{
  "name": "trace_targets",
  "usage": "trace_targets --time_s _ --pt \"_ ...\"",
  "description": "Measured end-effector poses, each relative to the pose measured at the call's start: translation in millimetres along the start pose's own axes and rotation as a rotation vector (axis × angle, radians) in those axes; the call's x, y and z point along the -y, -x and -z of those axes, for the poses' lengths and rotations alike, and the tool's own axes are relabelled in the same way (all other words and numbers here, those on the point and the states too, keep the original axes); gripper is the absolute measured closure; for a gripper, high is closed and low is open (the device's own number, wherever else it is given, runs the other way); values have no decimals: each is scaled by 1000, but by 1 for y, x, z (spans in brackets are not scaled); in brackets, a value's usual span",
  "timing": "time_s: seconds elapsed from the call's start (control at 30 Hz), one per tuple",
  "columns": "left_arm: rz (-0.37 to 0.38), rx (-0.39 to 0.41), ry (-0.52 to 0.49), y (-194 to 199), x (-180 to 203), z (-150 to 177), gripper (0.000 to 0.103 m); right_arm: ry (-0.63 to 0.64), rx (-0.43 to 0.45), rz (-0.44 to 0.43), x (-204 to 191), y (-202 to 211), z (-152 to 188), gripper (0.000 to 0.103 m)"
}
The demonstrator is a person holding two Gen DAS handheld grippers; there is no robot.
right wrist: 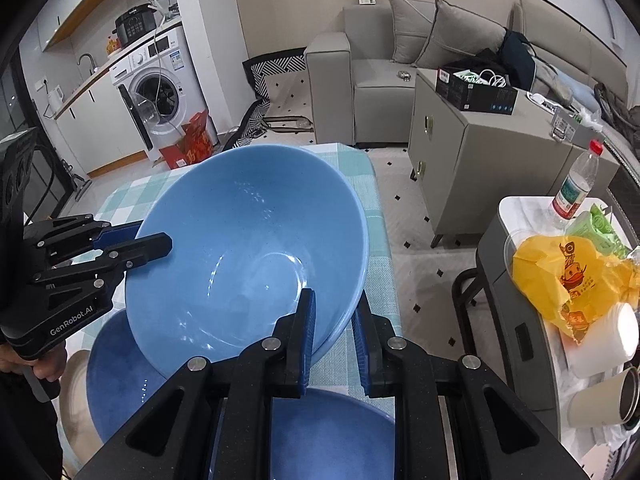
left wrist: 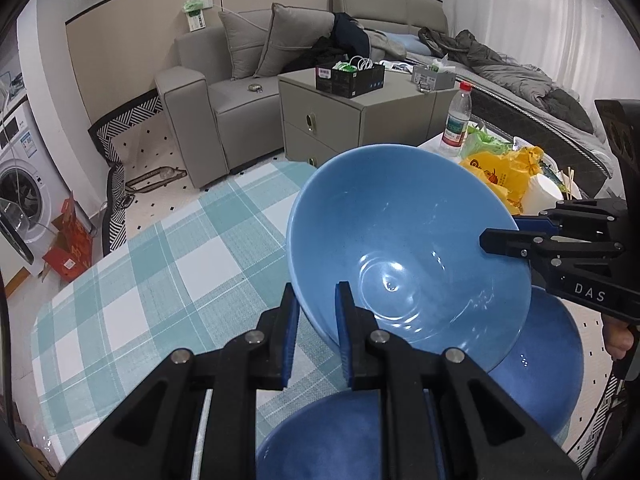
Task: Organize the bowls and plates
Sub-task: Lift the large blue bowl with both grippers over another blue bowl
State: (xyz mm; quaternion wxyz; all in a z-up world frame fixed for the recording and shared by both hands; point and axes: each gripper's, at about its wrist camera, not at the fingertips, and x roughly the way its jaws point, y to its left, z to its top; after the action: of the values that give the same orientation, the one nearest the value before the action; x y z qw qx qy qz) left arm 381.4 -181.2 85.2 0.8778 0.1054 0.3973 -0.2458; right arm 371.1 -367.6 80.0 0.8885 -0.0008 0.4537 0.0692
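Above the desk [left wrist: 132, 276] with its teal-and-white checked cloth [right wrist: 372, 216], held tilted by both claws: a large light blue bowl [left wrist: 404, 240]. Left claw [left wrist: 318, 308] clamped on the bowl's near rim, one blue pad inside the bowl, the other outside against the wall. Right claw [right wrist: 334, 316] clamped the same way on the opposite rim, rim edge pinched between its blue pads [right wrist: 308, 332]. From the left wrist view, right claw [left wrist: 504, 236] coming in from the right edge, gripping the far side of the rim; from the right wrist view, left claw [right wrist: 140, 240] coming in from the left, one finger lying over the inside of the bowl. Below the lifted bowl, resting on the cloth: two darker blue bowls, one [left wrist: 548, 356] under the lifted bowl's lower edge, another [left wrist: 320, 440] nearest the camera, partly hidden behind the claw frame. At the left edge of the right wrist view, a pale beige dish [right wrist: 78, 400] just beside a dark blue bowl [right wrist: 116, 376]. Off to the side, on a small white side table [right wrist: 520, 208]: a water bottle [right wrist: 574, 186] with a red cap, a yellow plastic bag [right wrist: 560, 276], paper cups [right wrist: 600, 404]. Beyond, a grey sofa [left wrist: 208, 96], a grey cabinet [left wrist: 344, 120] and a washing machine [right wrist: 160, 92].
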Motion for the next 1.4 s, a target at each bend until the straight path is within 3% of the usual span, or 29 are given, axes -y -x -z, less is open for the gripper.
trace_targets --time_s 0.83,1.4 --pt "-43 96 3 91 16 37 87 52 110 -13 -47 91 31 85" --pt "-97 95 36 109 1 82 87 117 92 -42 -92 87 56 85"
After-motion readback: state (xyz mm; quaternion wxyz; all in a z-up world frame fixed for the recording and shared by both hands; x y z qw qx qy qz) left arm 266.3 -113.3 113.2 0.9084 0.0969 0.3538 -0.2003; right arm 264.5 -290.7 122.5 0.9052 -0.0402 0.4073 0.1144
